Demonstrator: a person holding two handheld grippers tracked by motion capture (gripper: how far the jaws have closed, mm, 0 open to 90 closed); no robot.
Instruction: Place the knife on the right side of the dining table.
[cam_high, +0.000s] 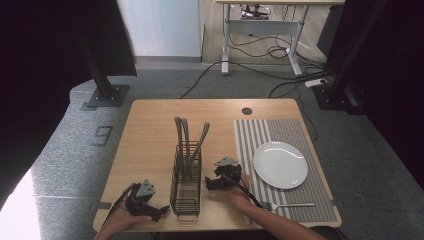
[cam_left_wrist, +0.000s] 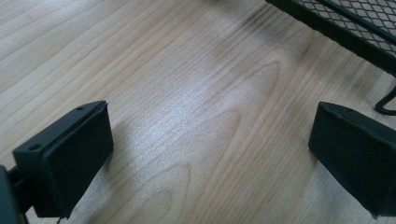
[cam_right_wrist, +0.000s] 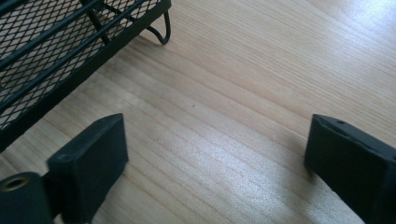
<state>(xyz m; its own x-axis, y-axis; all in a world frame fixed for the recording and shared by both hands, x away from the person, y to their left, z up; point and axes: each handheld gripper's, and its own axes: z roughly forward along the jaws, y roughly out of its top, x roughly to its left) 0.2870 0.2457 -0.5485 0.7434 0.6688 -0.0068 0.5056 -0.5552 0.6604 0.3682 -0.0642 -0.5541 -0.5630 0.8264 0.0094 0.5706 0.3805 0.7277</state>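
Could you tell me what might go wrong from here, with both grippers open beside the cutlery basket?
1. The black mesh basket looks tall and narrow, with long utensil handles leaning out of its top; a nudge from the right gripper or the left gripper, both close beside it, could tip it.
2. The fork lies near the table's front edge beside the right forearm; a sweep of that arm might push it off.
3. Pulling one handle could drag its neighbours along.
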